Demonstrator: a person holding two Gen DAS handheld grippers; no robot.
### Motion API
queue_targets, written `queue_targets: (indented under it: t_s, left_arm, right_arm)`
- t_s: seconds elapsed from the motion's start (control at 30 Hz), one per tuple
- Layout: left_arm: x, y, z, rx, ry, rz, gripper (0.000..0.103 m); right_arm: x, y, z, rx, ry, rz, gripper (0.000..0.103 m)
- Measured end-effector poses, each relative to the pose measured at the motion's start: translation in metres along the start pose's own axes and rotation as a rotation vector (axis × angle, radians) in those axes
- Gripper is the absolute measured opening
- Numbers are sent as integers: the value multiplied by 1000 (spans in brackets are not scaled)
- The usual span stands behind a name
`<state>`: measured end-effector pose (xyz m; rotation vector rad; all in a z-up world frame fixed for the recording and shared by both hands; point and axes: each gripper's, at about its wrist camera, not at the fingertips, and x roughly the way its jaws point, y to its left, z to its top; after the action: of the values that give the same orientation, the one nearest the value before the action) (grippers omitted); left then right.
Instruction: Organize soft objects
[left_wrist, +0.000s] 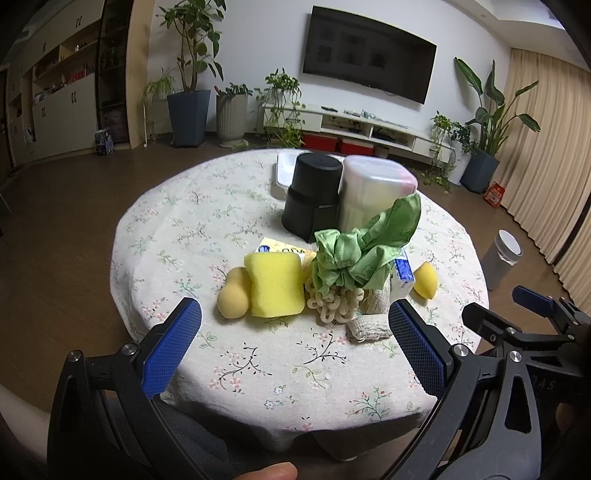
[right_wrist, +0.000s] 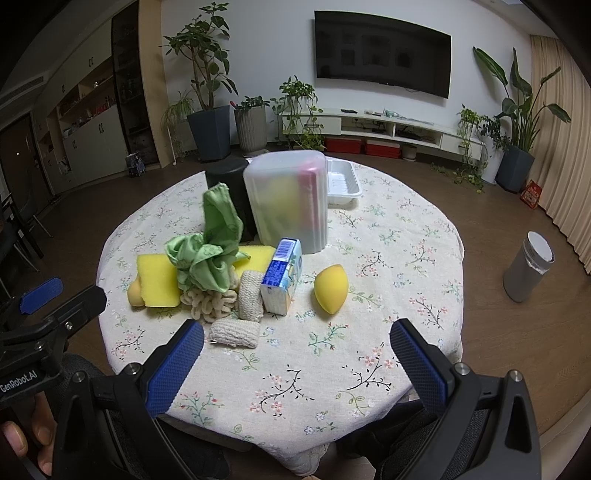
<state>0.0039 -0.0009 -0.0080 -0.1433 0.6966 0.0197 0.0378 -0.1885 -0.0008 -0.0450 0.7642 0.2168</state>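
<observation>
Both grippers hang just short of the near edge of the bench (left_wrist: 258, 369), each spread wide with nothing between its blue pads. From the left gripper (left_wrist: 295, 325), the nearest thing is a small knitted cream pad (left_wrist: 369, 328) lying flat, just beside its right finger. Behind it a second knitted pad (right_wrist: 252, 295) stands on edge, touching a coil of cream looped cord (left_wrist: 334, 301). A crumpled green cloth (left_wrist: 364, 251) sits heaped on top of that cord. Left of the cord a yellow sponge (left_wrist: 275, 286) stands upright, with a yellow egg-shaped puff (left_wrist: 232, 299) pressed against its left side.

From the right gripper (right_wrist: 297, 341), a small blue-and-white carton (right_wrist: 282, 280) stands beside the upright pad, and a second yellow puff (right_wrist: 330, 288) lies apart to the right of it. Farther back stand a black cylinder (left_wrist: 314, 192) and a frosted plastic container (right_wrist: 290, 199), side by side, with a white tray (right_wrist: 343, 181) behind them.
</observation>
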Motion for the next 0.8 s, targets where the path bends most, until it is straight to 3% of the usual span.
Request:
queue_targets:
  t_s: [0.37,0.53,0.63,0.8]
  left_arm:
    - [72,27,-15,-48,165,-85,102]
    - [92,50,-24,-162,201,-127,102]
    - [97,59,-22,-213,204,-116,102]
    - [111,48,-6,-117,253,-74,102]
  right_arm:
    - [68,-58,-1,77,129,-16,103]
    - [100,-66,11,51,187,13,103]
    - [117,-66,19,21,226,37,100]
    - [145,-64,20,26,304,74,91]
